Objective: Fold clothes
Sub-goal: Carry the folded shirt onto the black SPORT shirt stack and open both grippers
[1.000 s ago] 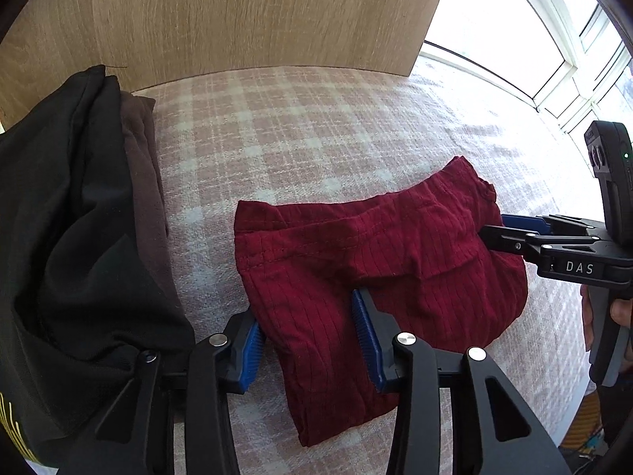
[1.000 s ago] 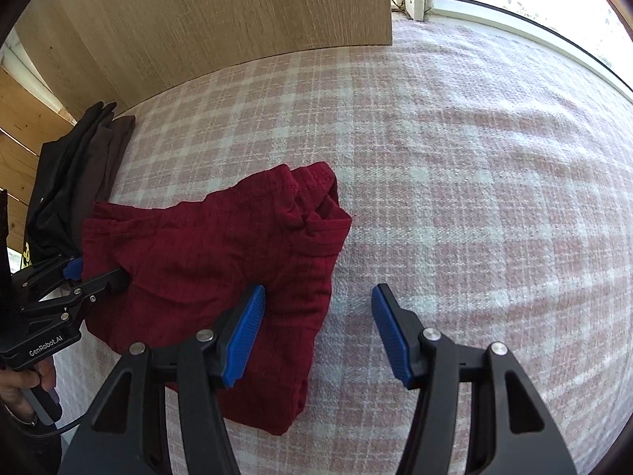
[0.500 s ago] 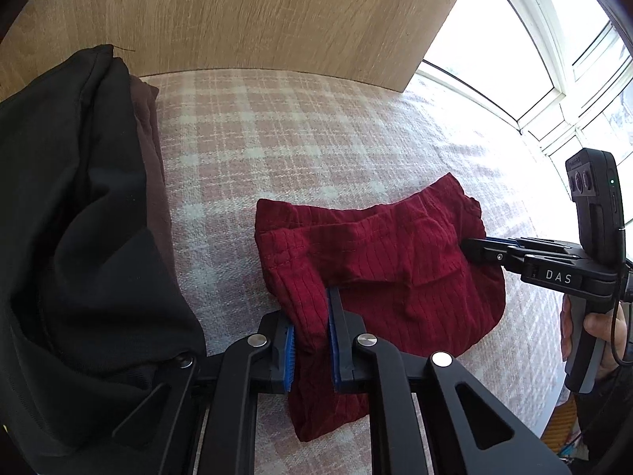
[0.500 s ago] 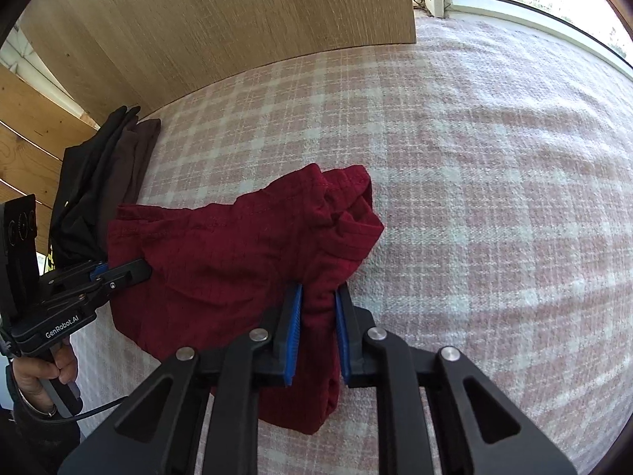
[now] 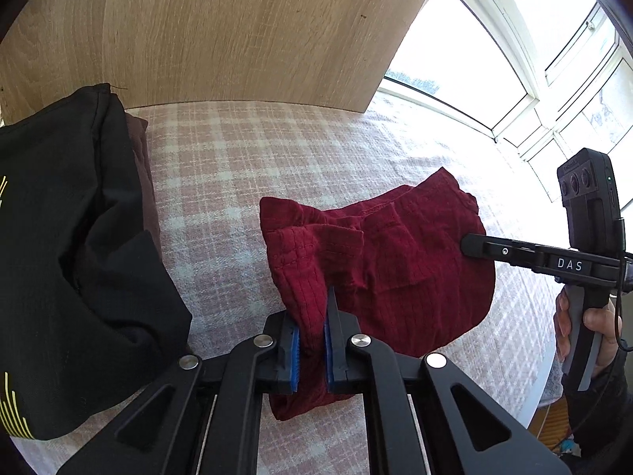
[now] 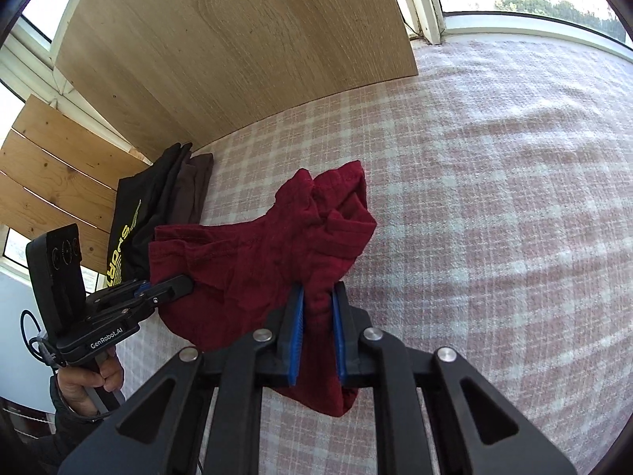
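With the left gripper [image 5: 311,340] and right gripper [image 6: 318,336] each clenched on a near edge of the dark red garment [image 5: 395,261], bunched on the checked bedcover [image 5: 237,166] (folded dark clothes [image 5: 71,237] beside), raising both evenly should keep it square.

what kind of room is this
Probably a bedroom: a bed-like surface under a pink checked cover, a wooden headboard-like panel, bright windows, and folded dark clothes piled beside the red garment.
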